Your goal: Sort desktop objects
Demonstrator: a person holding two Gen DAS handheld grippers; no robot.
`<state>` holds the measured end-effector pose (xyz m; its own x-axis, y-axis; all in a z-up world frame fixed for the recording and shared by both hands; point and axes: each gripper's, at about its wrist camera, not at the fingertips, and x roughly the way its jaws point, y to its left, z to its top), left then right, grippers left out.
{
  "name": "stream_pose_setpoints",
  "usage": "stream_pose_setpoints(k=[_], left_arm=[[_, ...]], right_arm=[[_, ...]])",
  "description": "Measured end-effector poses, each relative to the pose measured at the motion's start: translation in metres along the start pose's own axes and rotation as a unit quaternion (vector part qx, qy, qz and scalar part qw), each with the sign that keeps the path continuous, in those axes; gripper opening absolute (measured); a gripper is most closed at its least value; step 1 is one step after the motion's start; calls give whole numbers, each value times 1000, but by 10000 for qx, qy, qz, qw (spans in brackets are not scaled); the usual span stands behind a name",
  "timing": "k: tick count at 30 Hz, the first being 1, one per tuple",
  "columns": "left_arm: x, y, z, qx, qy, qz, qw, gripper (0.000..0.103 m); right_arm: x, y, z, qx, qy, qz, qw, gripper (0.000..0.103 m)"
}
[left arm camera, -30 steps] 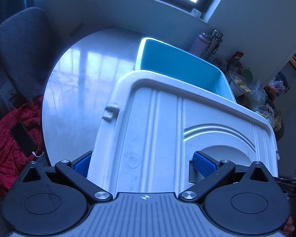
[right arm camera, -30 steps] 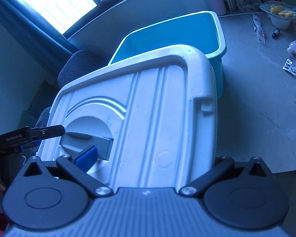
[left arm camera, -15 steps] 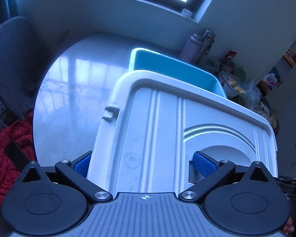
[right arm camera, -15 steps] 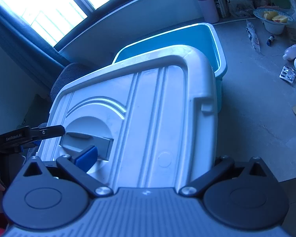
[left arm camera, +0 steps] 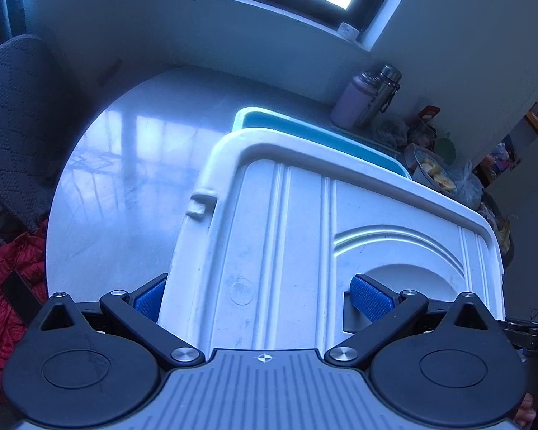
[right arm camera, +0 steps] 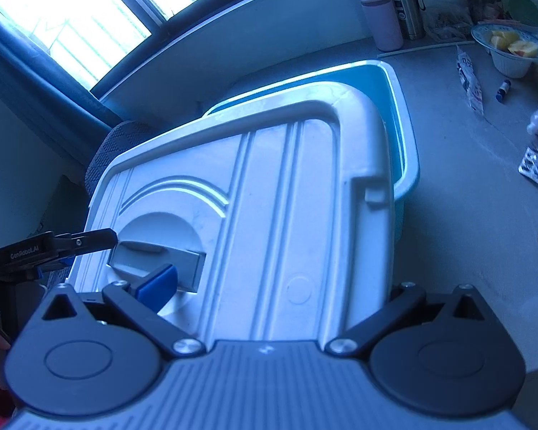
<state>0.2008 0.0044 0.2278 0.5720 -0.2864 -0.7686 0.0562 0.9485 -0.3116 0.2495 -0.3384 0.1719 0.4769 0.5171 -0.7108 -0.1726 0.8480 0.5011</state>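
Observation:
A large white plastic lid (left arm camera: 305,236) with ribs and a grey handle (right arm camera: 161,261) is held between both grippers. My left gripper (left arm camera: 258,297) is shut on the lid, one blue pad (left arm camera: 369,297) at the handle recess and the other outside the lid's left edge. My right gripper (right arm camera: 269,286) is shut on the same lid (right arm camera: 269,208); only its left blue pad (right arm camera: 159,283) shows. The lid hangs over the blue storage bin (right arm camera: 401,114) and covers most of it. In the left wrist view only the bin's far rim (left arm camera: 305,132) shows.
The bin stands on a grey round table (left arm camera: 125,179). Two bottles (right arm camera: 391,10) stand at the back. A bowl of fruit (right arm camera: 513,50), a sachet, a small tube and a blister pack (right arm camera: 534,165) lie at the right. A grey chair (left arm camera: 14,114) and red jacket (left arm camera: 3,294) are at the left.
Both grippers have carried the lid forward over the blue bin. Less of the bin's inside shows now than a second ago.

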Motion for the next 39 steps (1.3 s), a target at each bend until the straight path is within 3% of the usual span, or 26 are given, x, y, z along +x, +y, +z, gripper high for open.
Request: stream_pose_setpoints(k=[13,39], left_arm=[[57,-21,58,-64,-54,29,10000,103],[166,-9,135,-226,384,207,9988,103]], right_arm=[[29,-25,65,-68,80,8,9999,103],[110,-54,137,161,578,12,9982,103]])
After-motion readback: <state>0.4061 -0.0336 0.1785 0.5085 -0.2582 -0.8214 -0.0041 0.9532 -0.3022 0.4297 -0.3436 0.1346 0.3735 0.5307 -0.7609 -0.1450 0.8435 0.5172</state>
